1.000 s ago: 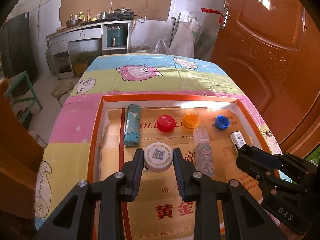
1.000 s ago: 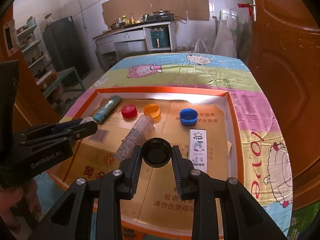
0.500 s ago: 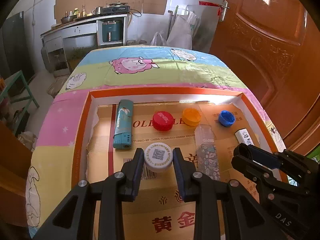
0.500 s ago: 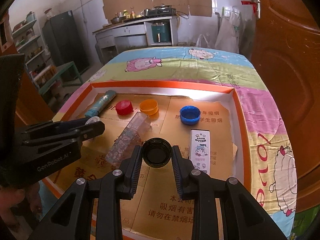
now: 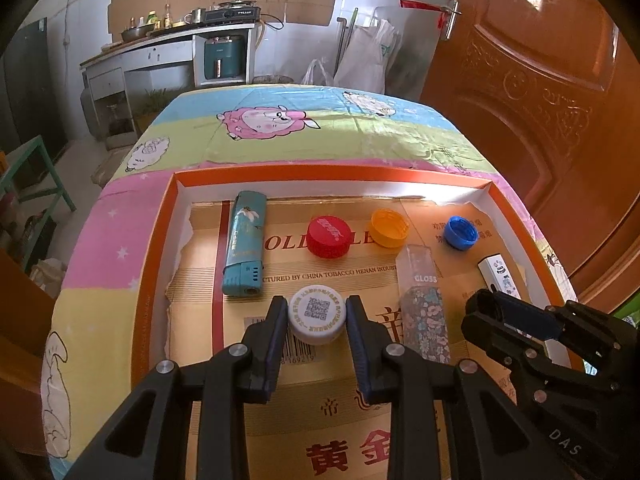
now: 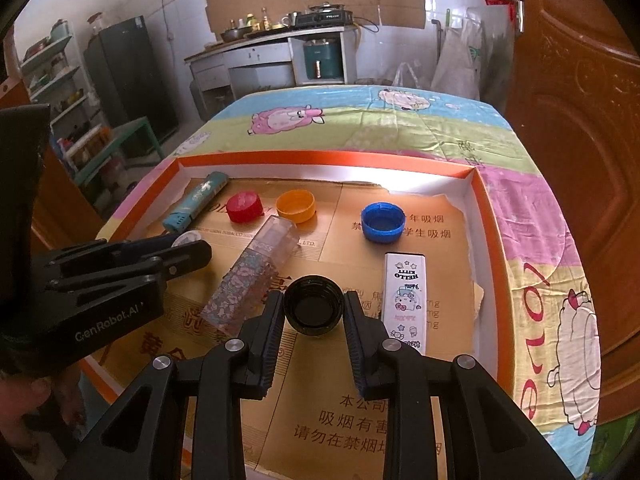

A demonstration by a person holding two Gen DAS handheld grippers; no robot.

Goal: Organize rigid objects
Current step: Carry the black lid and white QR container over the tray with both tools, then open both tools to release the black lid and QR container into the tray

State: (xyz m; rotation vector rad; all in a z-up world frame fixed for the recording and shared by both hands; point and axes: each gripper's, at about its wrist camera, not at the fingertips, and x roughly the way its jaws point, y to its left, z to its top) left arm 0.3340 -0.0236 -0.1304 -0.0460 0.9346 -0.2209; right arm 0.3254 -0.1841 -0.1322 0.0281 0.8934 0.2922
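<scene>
Both tongs are busy over the orange-rimmed tray [image 5: 154, 264] on the tabletop. The left tongs [image 5: 317, 322] are clenched on a white cap [image 5: 317, 314] with a QR code on top, held just short of the teal lighter [image 5: 244, 248]. The right tongs [image 6: 314, 312] grip a black cap [image 6: 314, 311], open side up, between the floral gloss tube [image 6: 256, 272] and the Hello Kitty lighter [image 6: 405, 300].

Along the far side of the tray sit a red cap [image 5: 328, 237], an orange cap [image 5: 390, 228] and a blue cap [image 5: 462, 233], roughly in a row and apart from one another. The gloss tube lies slantwise behind that row.

By my reckoning this is the carrying step: two caps picked up, neither yet put down. Whether either cap is clear of the cardboard, I can't say. The sensible next move would be to take each forward to the row of caps and set it in a free gap, without nudging the tube or the lighters.
</scene>
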